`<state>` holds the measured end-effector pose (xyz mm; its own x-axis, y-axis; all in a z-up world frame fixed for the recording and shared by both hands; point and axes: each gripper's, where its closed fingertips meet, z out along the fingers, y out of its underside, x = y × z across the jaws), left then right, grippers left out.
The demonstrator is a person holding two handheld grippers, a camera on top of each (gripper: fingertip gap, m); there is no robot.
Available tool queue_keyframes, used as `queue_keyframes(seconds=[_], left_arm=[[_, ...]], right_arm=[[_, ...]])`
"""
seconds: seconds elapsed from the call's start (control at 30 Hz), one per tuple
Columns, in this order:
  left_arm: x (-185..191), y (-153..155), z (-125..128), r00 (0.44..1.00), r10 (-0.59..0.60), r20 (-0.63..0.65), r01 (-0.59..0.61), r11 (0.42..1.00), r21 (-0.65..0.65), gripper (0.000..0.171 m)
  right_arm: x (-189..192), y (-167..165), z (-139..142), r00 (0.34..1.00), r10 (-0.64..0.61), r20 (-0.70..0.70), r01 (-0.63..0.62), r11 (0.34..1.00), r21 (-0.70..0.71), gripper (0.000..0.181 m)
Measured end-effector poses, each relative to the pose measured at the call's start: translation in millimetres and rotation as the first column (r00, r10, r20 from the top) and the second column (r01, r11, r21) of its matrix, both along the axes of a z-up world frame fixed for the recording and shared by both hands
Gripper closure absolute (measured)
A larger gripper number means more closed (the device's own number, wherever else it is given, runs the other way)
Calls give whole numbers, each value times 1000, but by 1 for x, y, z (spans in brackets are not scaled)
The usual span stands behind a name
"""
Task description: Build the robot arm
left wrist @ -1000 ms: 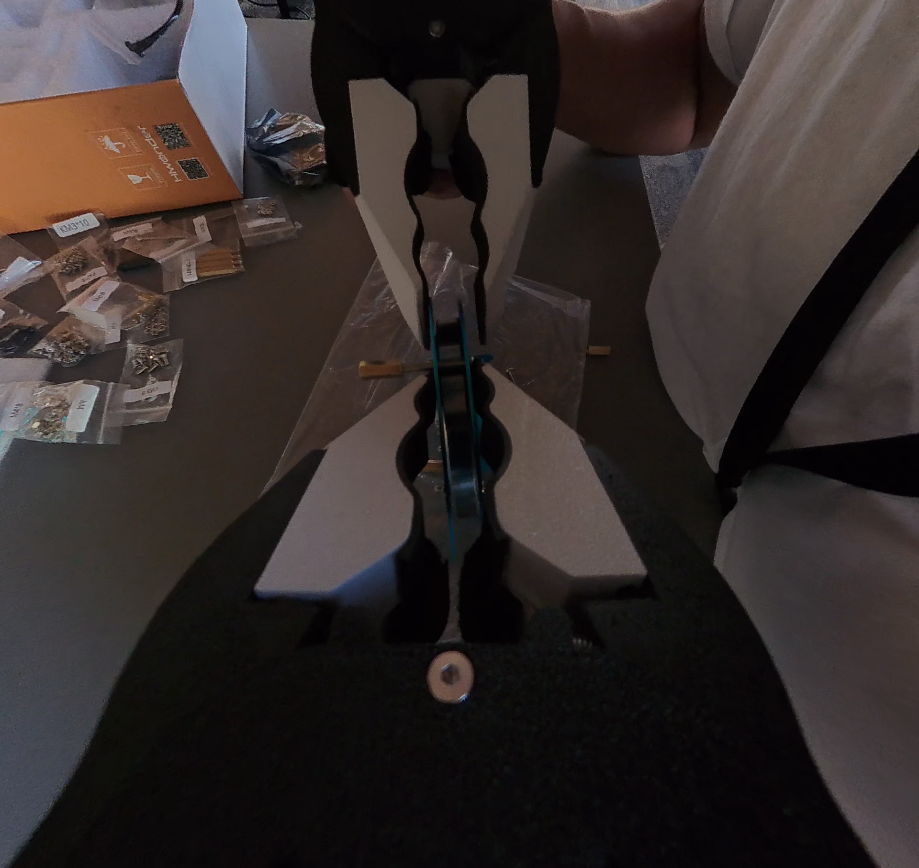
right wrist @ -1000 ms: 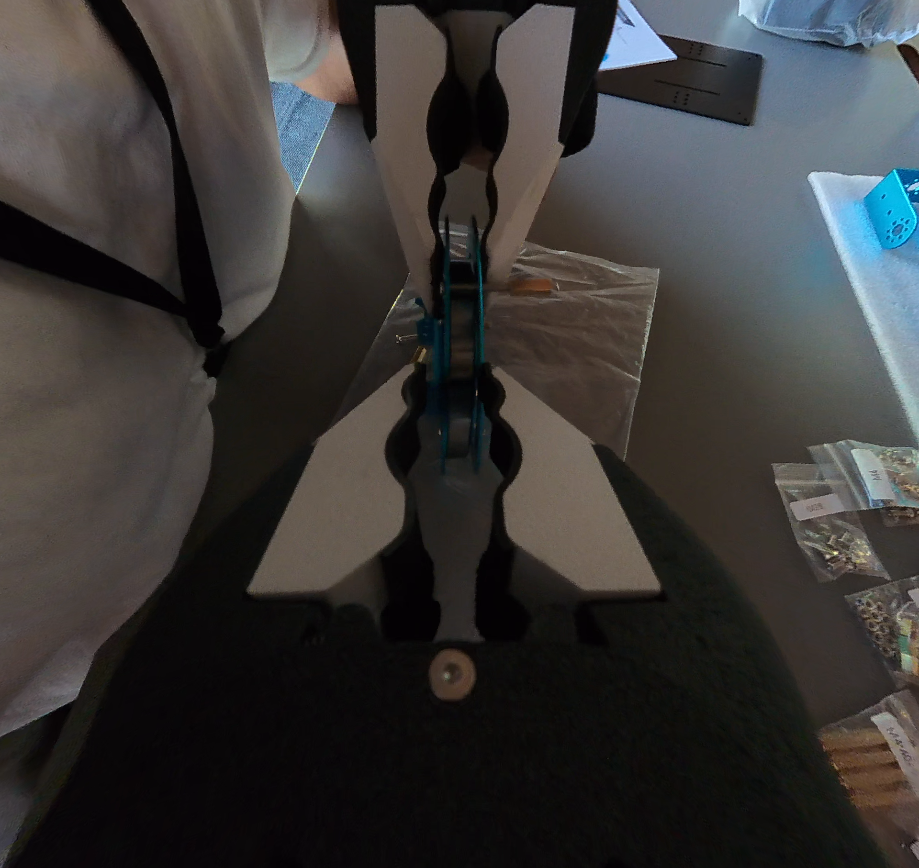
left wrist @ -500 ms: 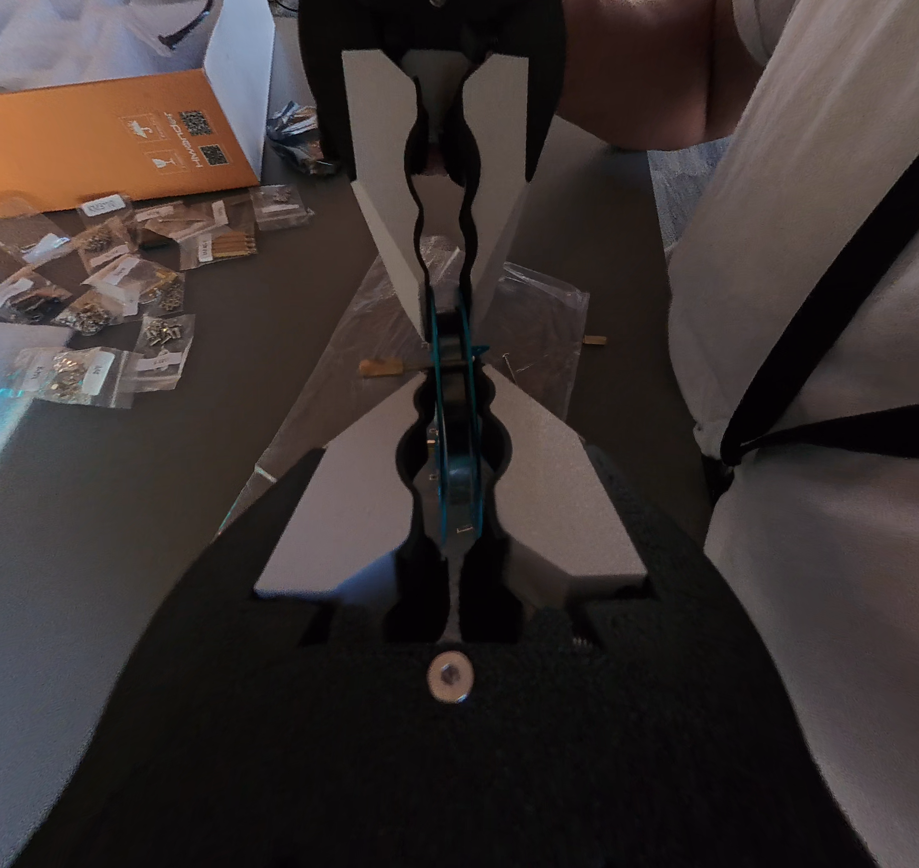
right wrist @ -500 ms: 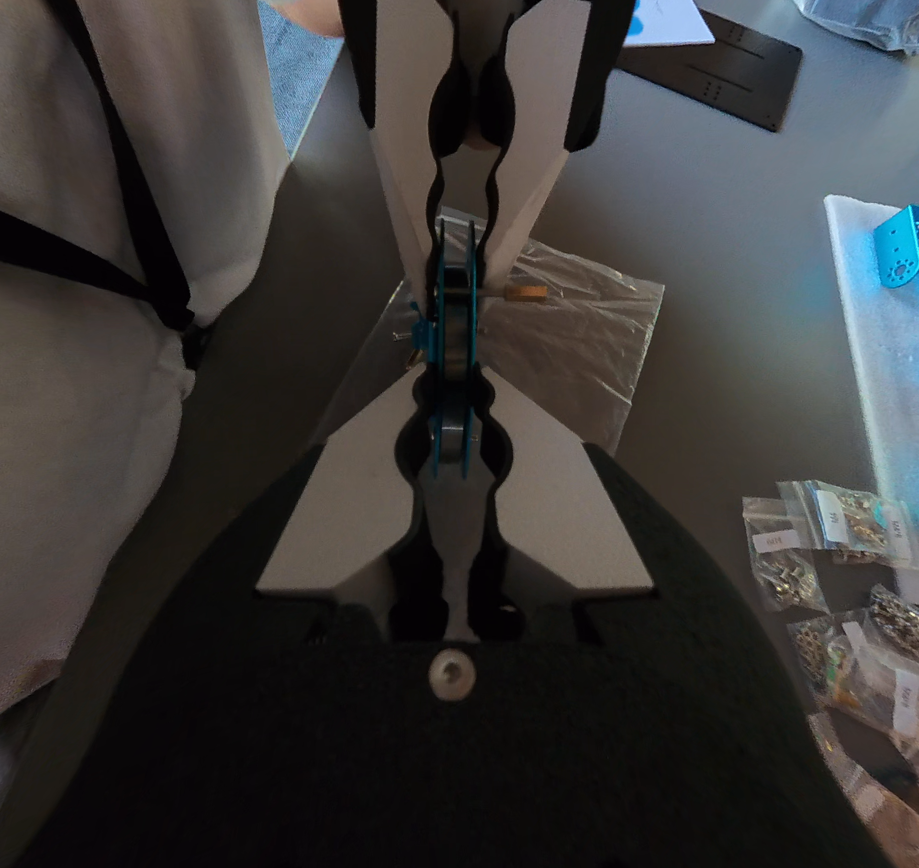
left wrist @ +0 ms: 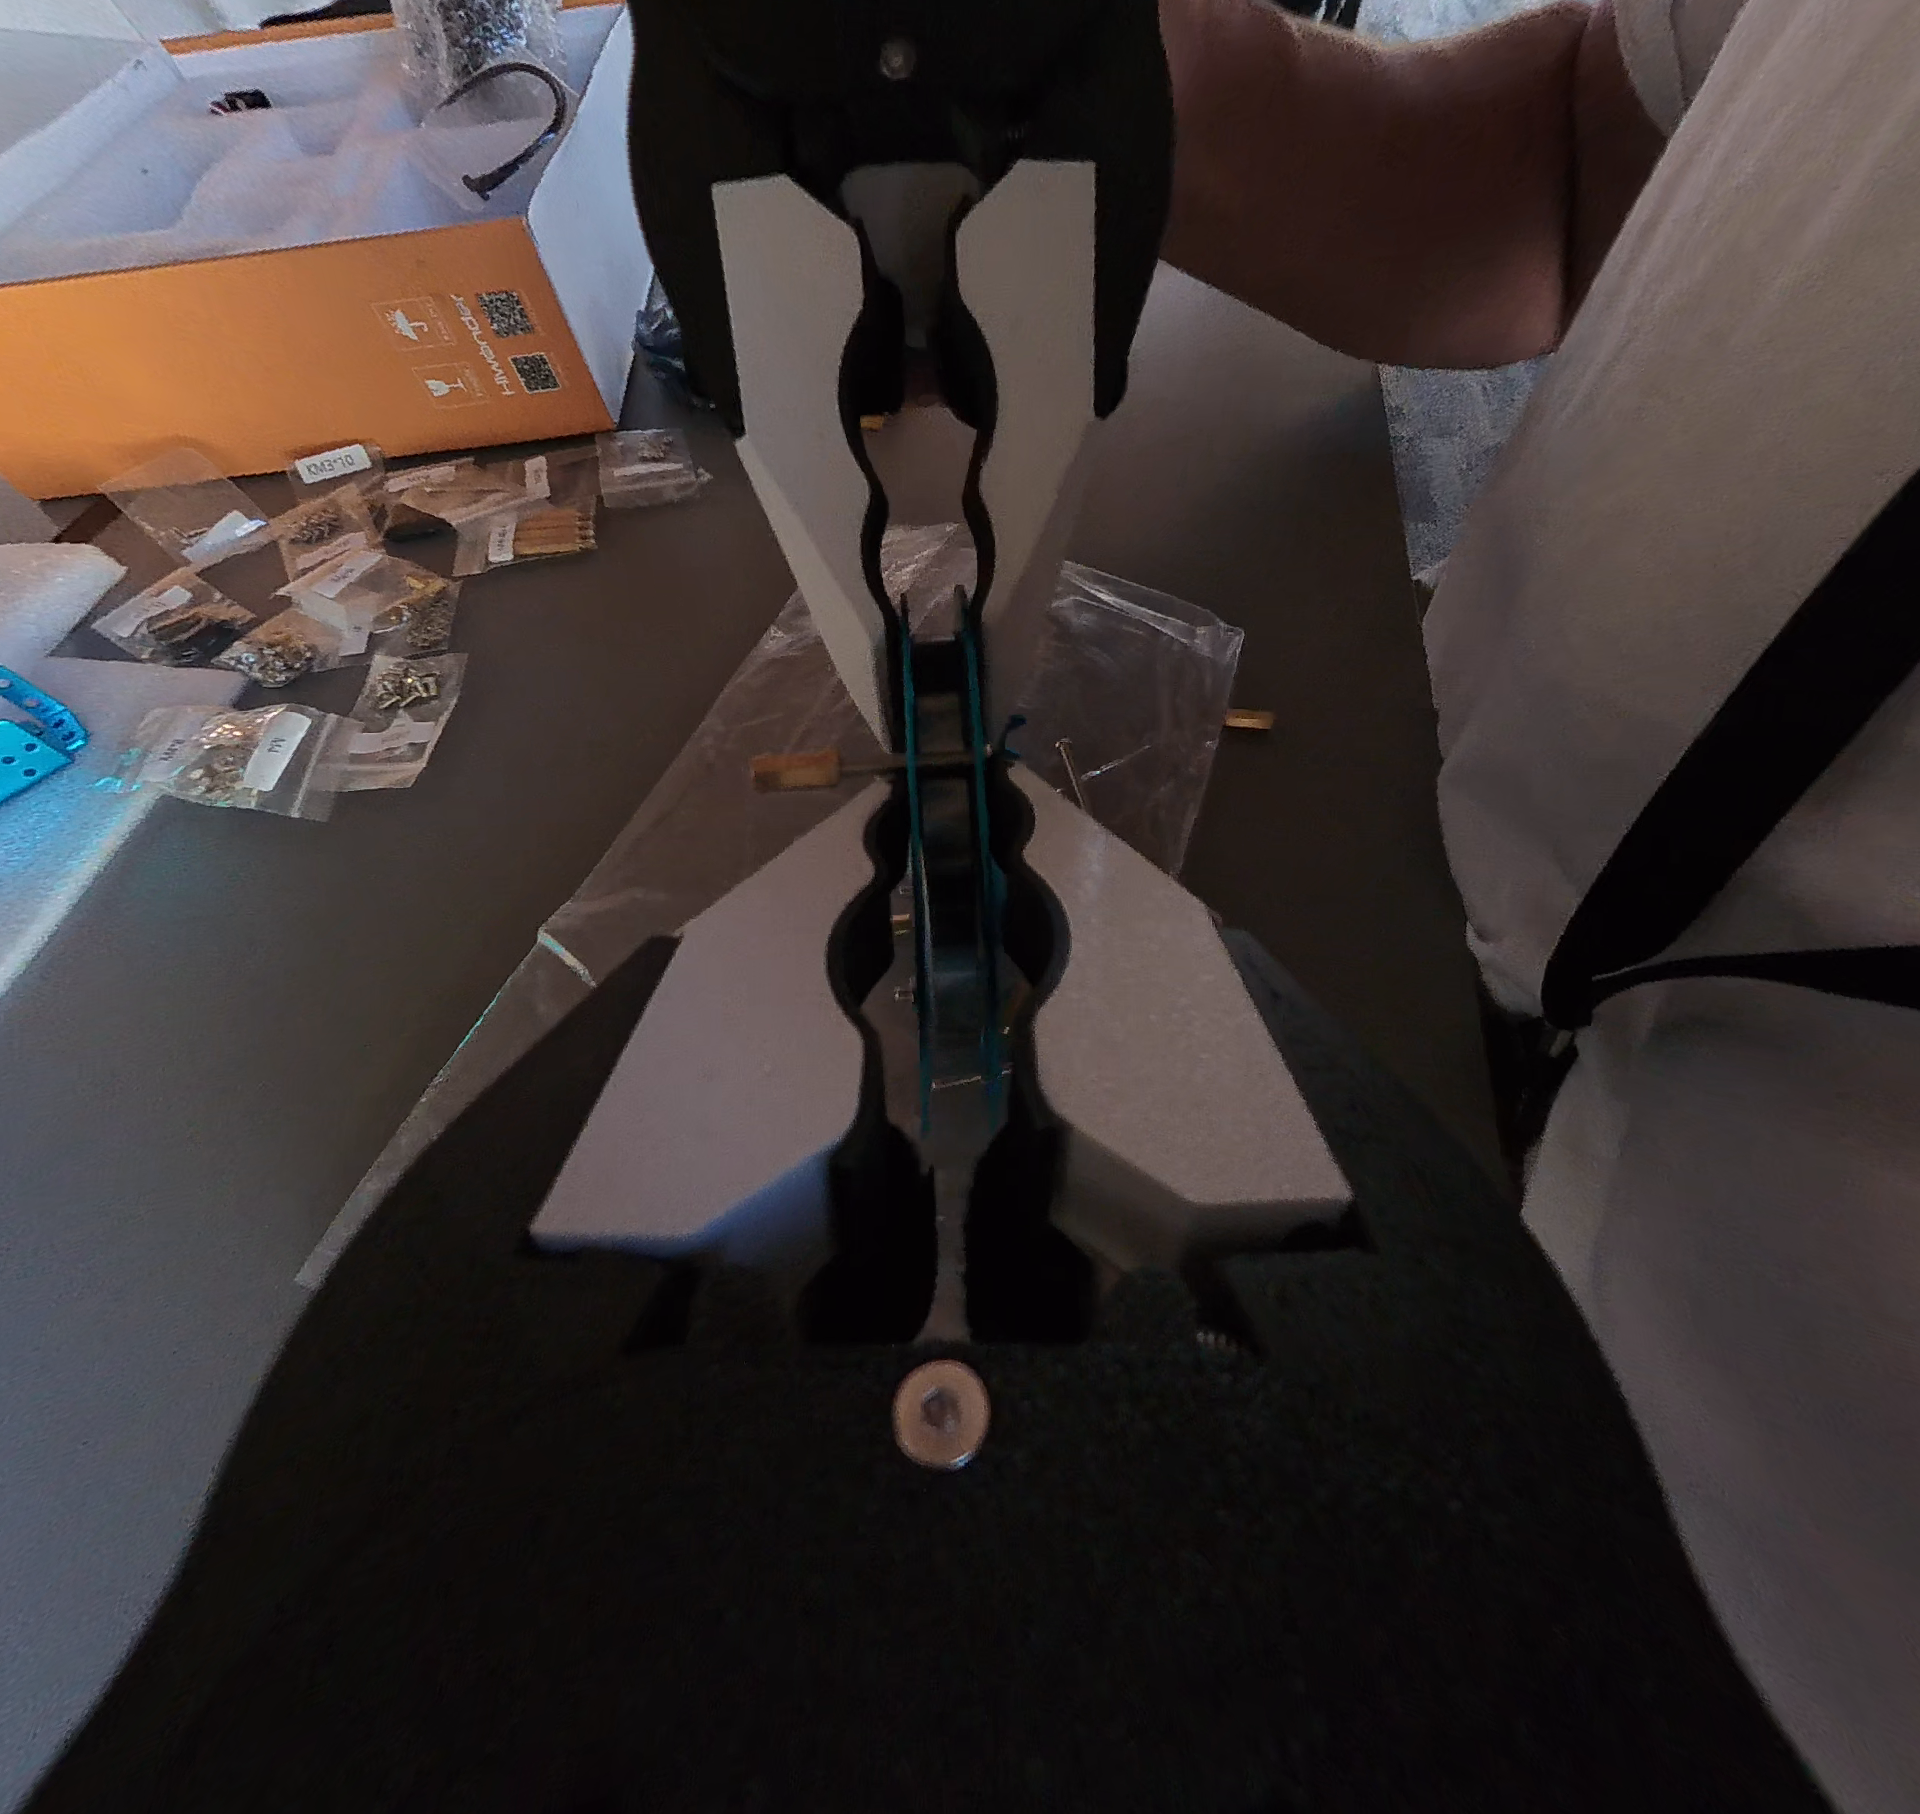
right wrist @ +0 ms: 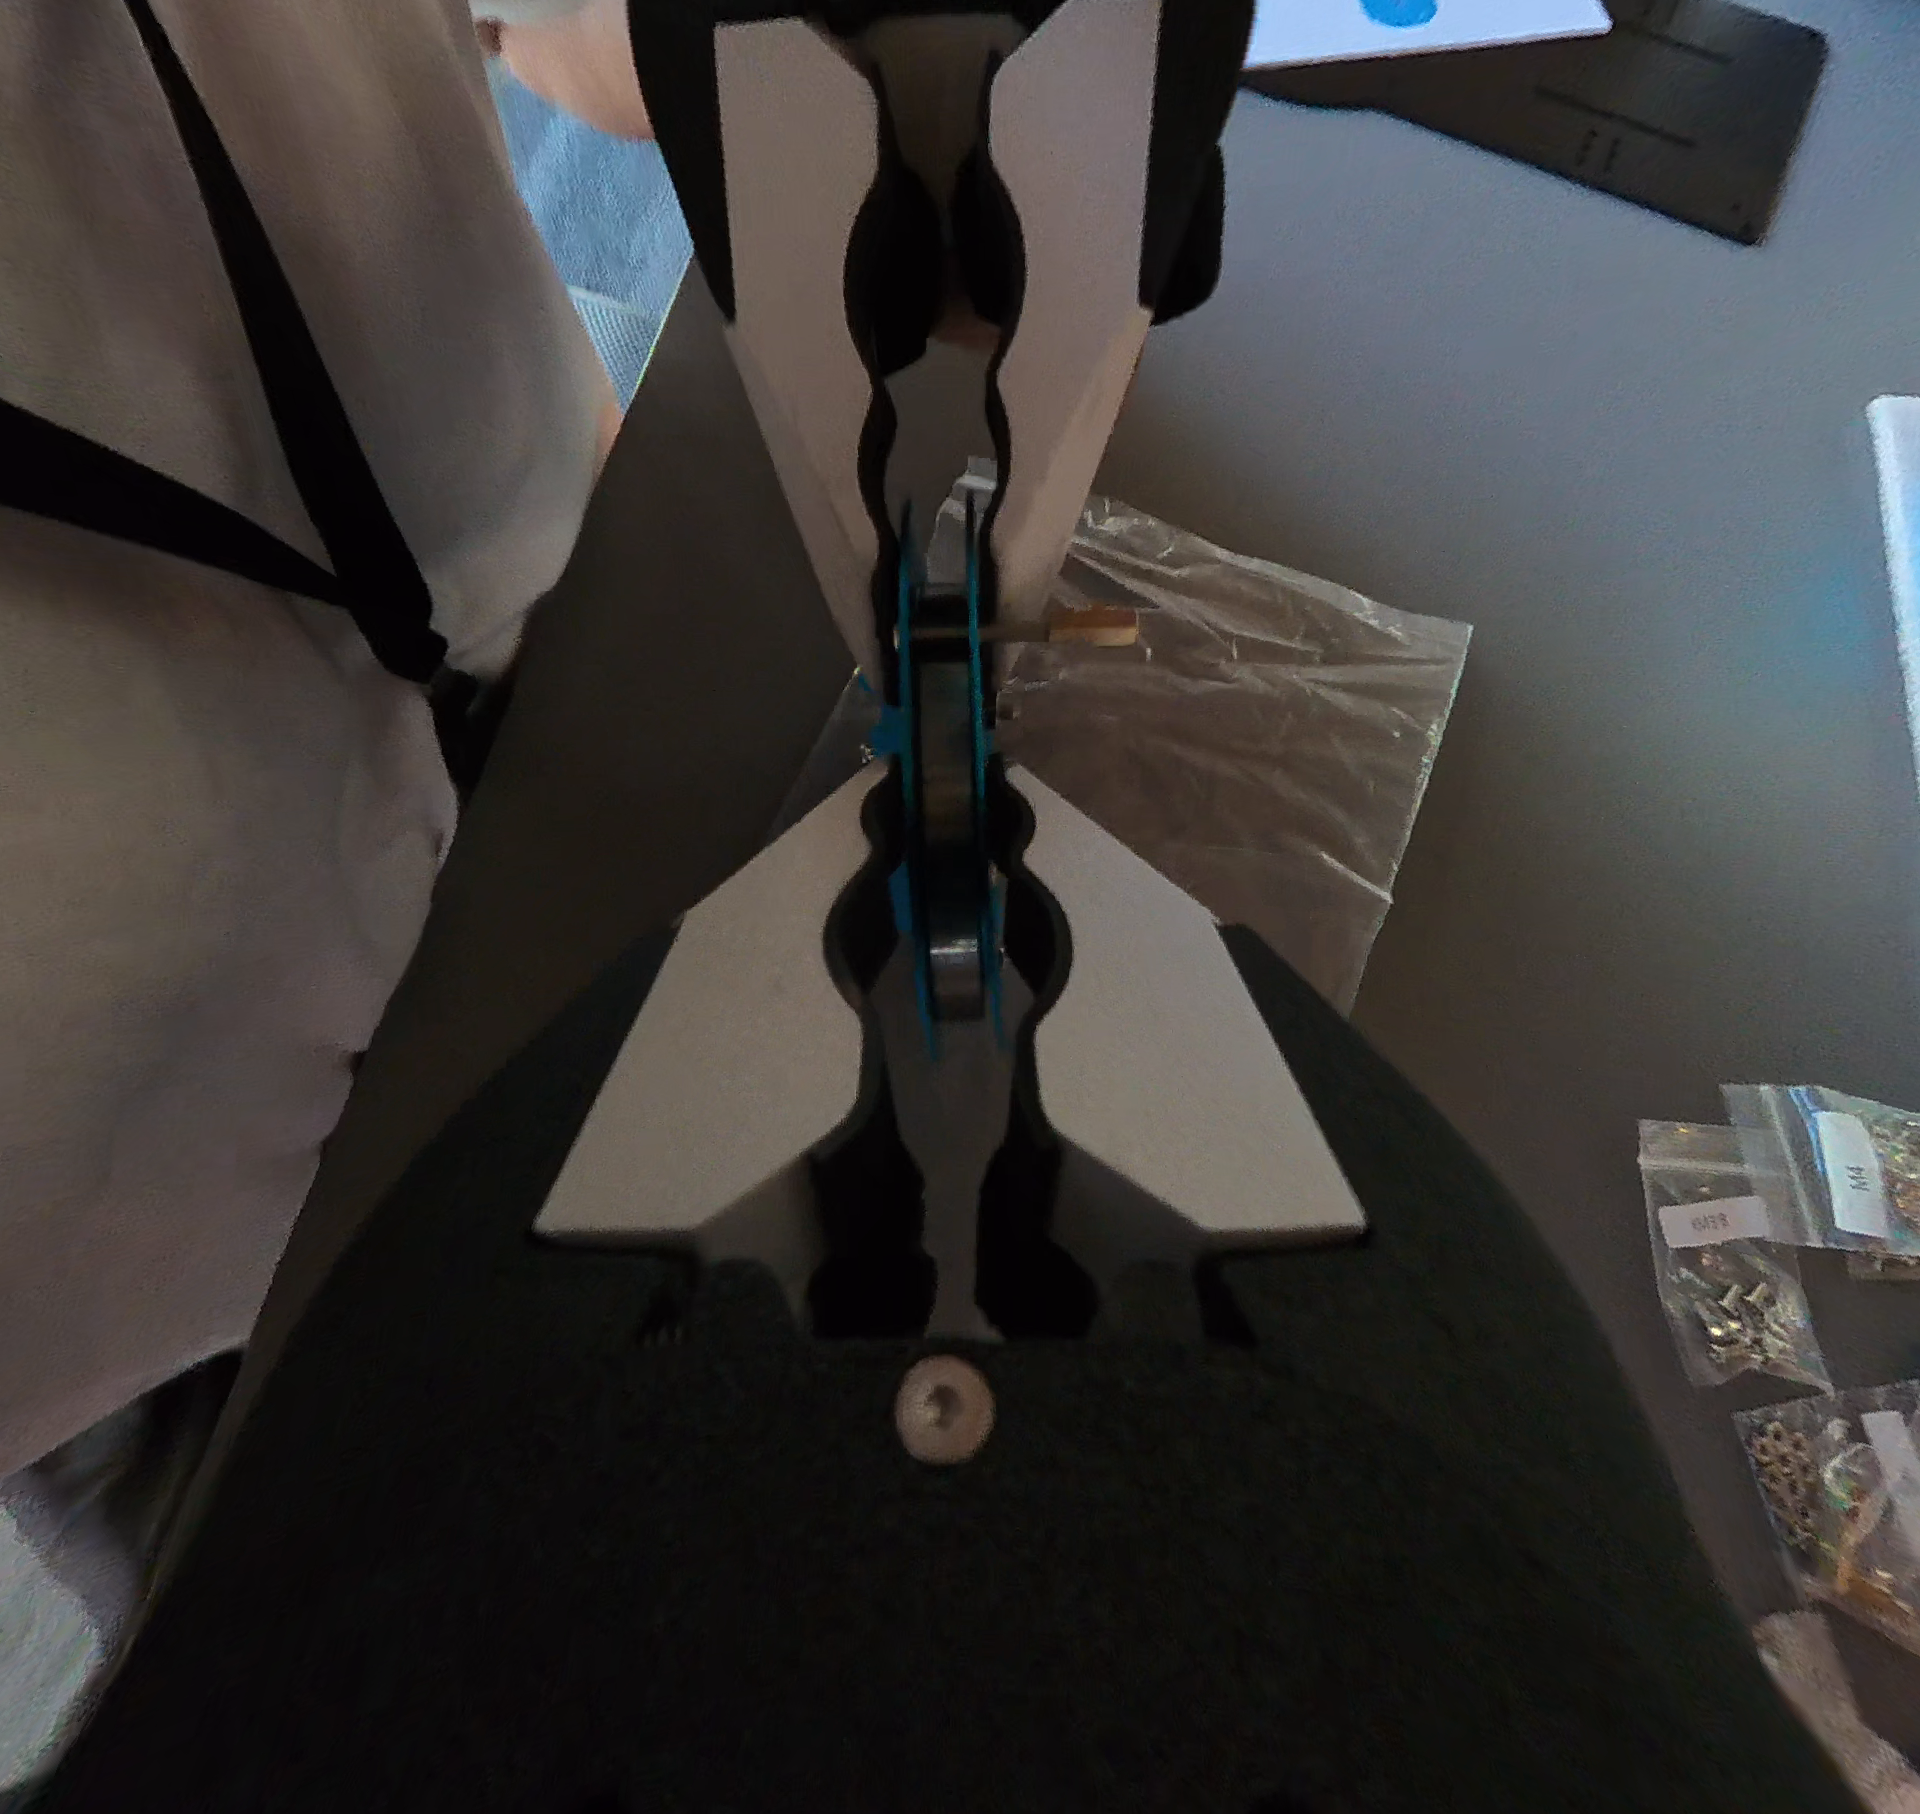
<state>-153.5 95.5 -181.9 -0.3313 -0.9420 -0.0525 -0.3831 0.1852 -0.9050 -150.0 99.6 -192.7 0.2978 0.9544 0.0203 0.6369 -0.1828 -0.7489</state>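
Left wrist view, frame centre: left gripper and right gripper face tip to tip, each nearly closed on opposite ends of one blue wheel, sharing its weight above a bag.

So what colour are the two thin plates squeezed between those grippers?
The plates are bright blue, with a dark part sandwiched between them; the right wrist view shows it best.
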Motion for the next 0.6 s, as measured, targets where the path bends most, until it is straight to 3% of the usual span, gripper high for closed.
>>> queue_keyframes(seconds=[0.3,0.6], left_arm=[[-11,4,-7,968,-85,-234,88,996,0,154],[-5,10,-7,974,-71,-213,82,996,44,158]], right_arm=[[-5,4,0,987,119,109,-122,992,23,168],[-3,6,1,999,15,34,-15,1000,2,167]])
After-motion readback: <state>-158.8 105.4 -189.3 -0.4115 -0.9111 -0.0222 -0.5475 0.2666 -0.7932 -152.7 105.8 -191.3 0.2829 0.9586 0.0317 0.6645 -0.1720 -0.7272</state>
